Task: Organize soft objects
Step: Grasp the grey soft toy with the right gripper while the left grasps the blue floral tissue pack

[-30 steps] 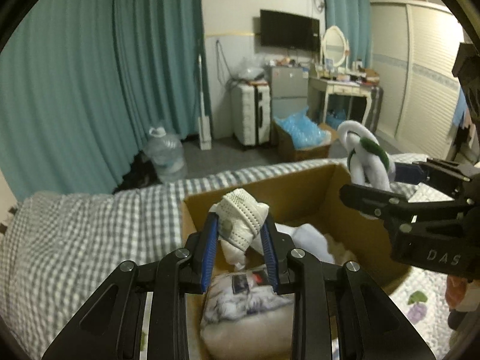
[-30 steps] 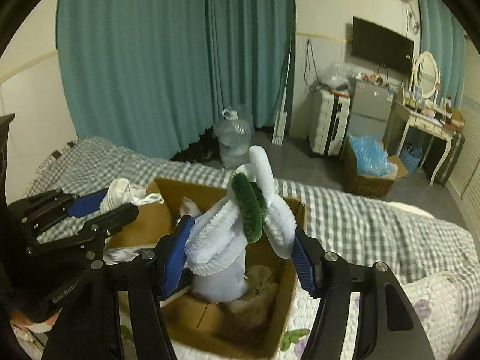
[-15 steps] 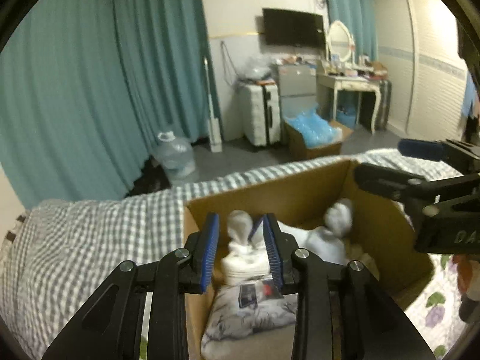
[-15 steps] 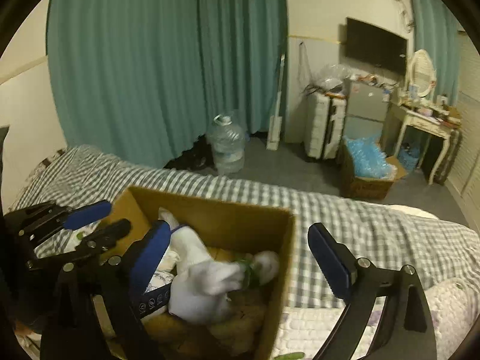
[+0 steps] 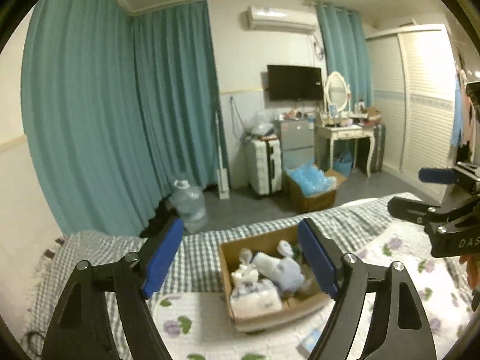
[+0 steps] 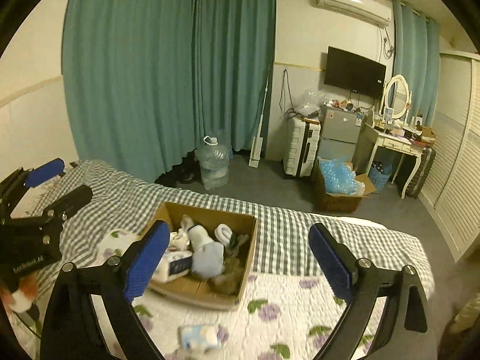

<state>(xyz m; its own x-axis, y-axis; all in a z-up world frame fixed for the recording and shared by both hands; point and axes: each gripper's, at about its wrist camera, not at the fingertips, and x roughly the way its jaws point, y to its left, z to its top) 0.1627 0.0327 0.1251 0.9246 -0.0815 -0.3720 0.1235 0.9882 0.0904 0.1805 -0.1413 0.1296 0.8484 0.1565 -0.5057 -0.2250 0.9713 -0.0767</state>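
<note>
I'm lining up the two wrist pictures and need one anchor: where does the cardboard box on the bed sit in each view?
Left wrist view: the cardboard box sits low and just right of centre, between the open left gripper fingers.
Right wrist view: the cardboard box lies low and left of centre, by the right gripper left finger.
Shared landmark: the water jug on the floor.
</note>
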